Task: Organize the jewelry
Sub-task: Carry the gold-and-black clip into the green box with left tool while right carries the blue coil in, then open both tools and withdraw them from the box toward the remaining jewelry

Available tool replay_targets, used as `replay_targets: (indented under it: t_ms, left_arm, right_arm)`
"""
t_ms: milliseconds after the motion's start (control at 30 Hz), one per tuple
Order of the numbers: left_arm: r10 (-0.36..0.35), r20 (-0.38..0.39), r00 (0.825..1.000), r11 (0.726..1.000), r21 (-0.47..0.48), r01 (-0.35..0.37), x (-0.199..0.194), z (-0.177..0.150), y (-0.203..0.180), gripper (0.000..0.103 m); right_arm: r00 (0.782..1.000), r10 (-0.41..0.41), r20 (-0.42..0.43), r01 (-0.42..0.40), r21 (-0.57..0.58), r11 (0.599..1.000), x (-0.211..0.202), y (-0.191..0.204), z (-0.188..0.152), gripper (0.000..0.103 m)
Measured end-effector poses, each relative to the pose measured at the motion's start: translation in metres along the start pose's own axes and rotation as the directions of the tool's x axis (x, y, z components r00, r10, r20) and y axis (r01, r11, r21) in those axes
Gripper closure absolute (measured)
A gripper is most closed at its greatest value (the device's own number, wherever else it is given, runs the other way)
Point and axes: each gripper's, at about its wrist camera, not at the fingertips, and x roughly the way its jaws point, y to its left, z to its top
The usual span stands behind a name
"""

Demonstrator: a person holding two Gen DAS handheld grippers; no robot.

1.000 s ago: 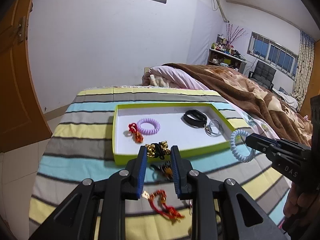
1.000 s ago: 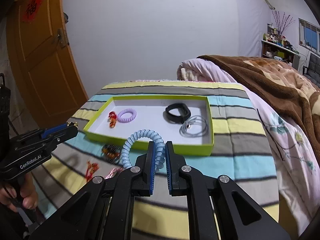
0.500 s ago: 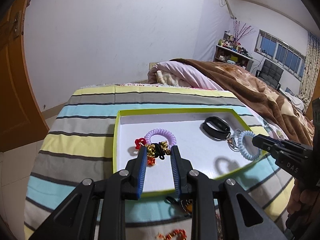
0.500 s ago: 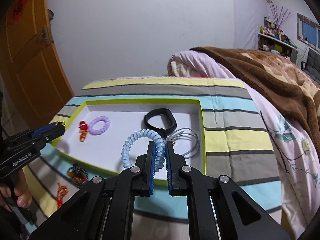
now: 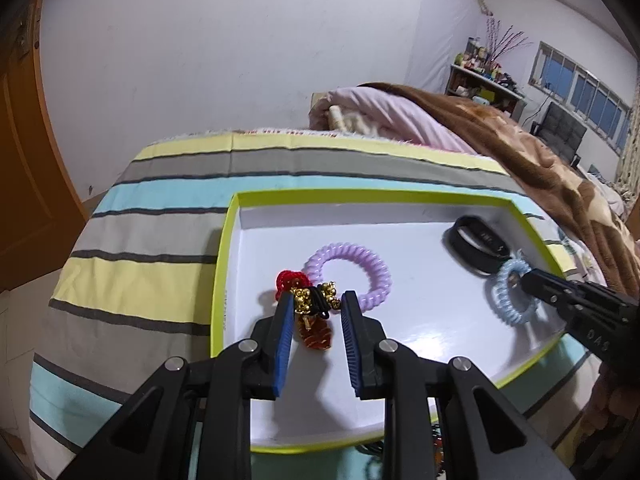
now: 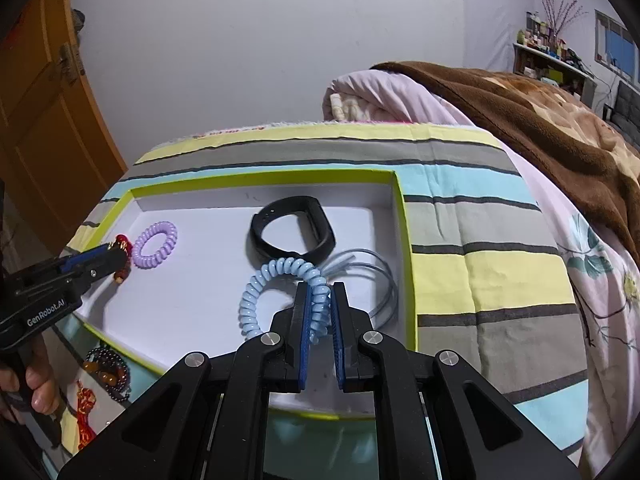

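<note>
My left gripper [image 5: 316,306] is clamped on a gold-beaded bracelet [image 5: 316,300] with a black cord, its pads pressing the piece from both sides at the tips. An amber charm [image 5: 316,334] shows below the beads, between the fingers; I cannot tell whether it hangs from the bracelet or belongs to the red knot [image 5: 291,280] just beyond my left fingertip. The knot touches a purple coil band [image 5: 347,276], which lies on the tray floor straight ahead of the tips.

My right gripper [image 6: 320,300] is pinched shut on a blue coil band [image 6: 276,292]; the loop stands out to the left of the fingers, over the tray floor, and its near end is hidden behind the left pad. Just past it lies a black wristband [image 6: 294,226], and to the right a clear hoop [image 6: 376,280], partly covered by the coil and my fingers.

All this sits over the white, green-rimmed tray [image 6: 408,264] on a striped cover [image 6: 480,264]. Below my left gripper in the right view, off the tray, a dark bead bracelet [image 6: 108,372] and a red tassel [image 6: 84,404] lie on the cover, half cut off by a hand [image 6: 38,384].
</note>
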Motion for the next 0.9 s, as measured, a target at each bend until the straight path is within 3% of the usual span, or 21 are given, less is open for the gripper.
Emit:
replay_targets:
  t_ms: [167, 333, 433, 900]
  left_arm:
    - [-0.003, -0.003, 1.000, 1.000, -0.010, 0.003, 0.001, 0.000, 0.002, 0.077]
    - [-0.013, 0.005, 1.000, 1.000, -0.010, 0.013, -0.004, 0.000, 0.003, 0.077]
    - [-0.019, 0.024, 1.000, 1.000, -0.010, 0.019, -0.013, -0.001, 0.004, 0.074]
    - [-0.009, 0.128, 0.992, 1.000, 0.018, 0.006, -0.090, -0.028, -0.005, 0.071]
  right_arm:
    - [1.000, -0.004, -0.015, 0.004, 0.002, 1.000, 0.003, -0.001, 0.002, 0.093]
    - [1.000, 0.000, -0.011, 0.000, 0.012, 1.000, -0.001, -0.001, 0.001, 0.081]
    - [1.000, 0.003, 0.001, -0.003, 0.016, 1.000, -0.008, 0.001, 0.000, 0.080]
    - [0.994, 0.039, 0.101, -0.037, -0.022, 0.999, -0.079, 0.027, -0.025, 0.080]
